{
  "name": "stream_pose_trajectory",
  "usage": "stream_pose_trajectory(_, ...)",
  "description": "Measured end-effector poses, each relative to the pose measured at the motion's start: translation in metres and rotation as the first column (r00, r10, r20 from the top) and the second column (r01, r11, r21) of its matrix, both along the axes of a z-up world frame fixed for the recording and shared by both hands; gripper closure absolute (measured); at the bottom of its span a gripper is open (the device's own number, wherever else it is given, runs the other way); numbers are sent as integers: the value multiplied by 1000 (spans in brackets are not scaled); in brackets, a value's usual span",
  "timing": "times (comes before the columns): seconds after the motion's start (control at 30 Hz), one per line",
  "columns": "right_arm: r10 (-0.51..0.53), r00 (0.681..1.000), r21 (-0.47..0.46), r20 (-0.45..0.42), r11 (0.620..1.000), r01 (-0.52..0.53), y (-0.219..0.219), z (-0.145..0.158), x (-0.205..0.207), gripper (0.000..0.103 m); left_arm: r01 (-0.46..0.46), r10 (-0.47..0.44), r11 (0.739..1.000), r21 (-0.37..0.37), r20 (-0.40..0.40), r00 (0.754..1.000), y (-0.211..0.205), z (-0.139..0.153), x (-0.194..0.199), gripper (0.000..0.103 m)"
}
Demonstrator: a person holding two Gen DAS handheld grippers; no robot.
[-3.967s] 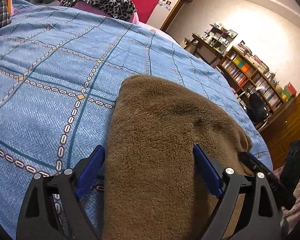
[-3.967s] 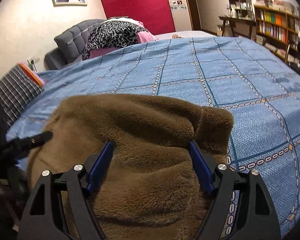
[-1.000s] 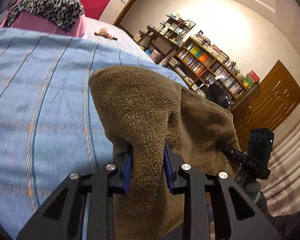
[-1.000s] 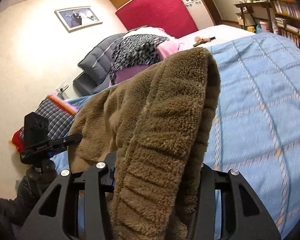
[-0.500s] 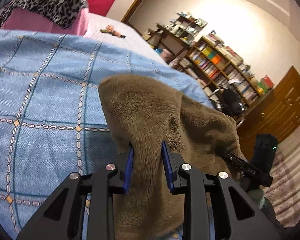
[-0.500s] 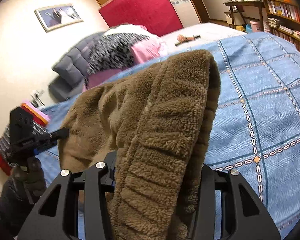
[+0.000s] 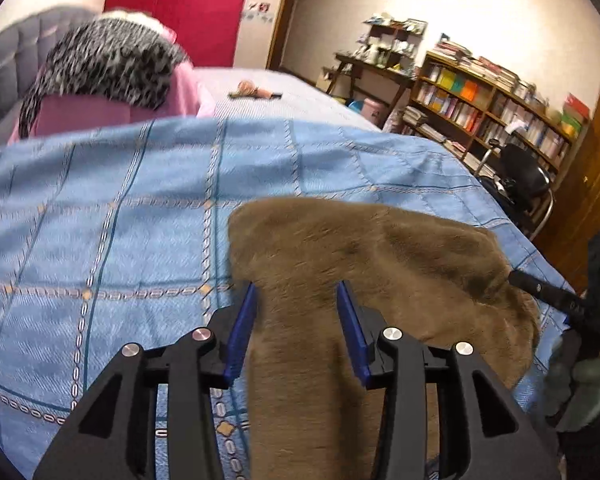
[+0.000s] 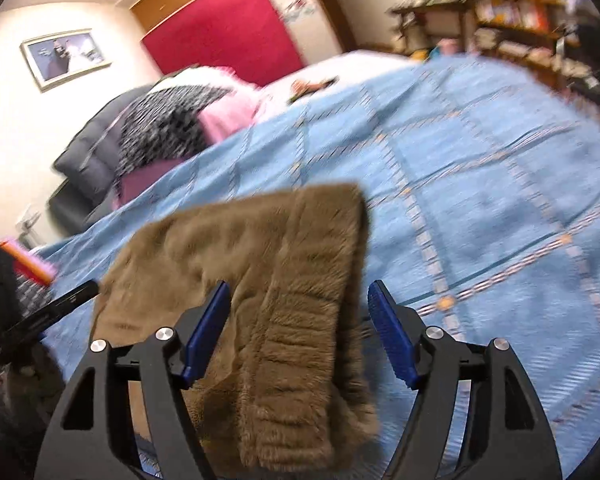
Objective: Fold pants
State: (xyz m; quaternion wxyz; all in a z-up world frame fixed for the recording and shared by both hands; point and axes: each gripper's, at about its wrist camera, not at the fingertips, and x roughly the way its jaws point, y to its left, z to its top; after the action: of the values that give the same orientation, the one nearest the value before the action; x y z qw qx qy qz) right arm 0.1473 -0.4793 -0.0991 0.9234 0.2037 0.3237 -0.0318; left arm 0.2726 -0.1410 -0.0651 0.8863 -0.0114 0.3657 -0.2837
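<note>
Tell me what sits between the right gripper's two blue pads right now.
In the right wrist view, the brown fleece pants run up between the fingers of the right gripper. The jaws stand open, with a gap beside the right pad.

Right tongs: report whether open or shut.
Open: the right tongs show a clear gap between the blue pads and the brown pants.

A bed carries everything, covered by a blue bedspread (image 7: 140, 208) with a chain-link grid pattern. Brown fleece pants (image 7: 340, 264) lie on it toward 6 o'clock in both views. Toward 11 o'clock, a leopard-print cloth (image 7: 104, 64) drapes over a pink bundle (image 7: 80, 116). A small object (image 7: 254, 90) (too blurred to identify) rests near 12 o'clock on the pale sheet (image 7: 300, 96).
</note>
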Motion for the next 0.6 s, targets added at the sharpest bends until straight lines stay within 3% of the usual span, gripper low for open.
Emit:
stream_pose_trajectory(0.1,60,997,-35,46,998,-58,18,15,-5,31,52,-52,999,-3,22,998,-16,5,-11,58)
stream_pose_trajectory(0.13,85,995,-48,49,995,-83,26,18,-4,31,75,-75,997,0,26,997,-24,4,-14,52)
stream_pose_trajectory(0.23,136,990,-99,32,986,-132,47,16,5,31,105,-106,994,33,31,994,-41,-6,-17,50)
stream_pose_trajectory(0.37,146,989,-111,-21,983,-147,53,-7,23,31,100,-99,993,57,-19,995,-54,-28,-5,50)
stream_pose_trajectory(0.6,133,986,-171,-104,974,-149,51,-46,45,29,112,-111,991,67,-17,994,-58,-49,1,50)
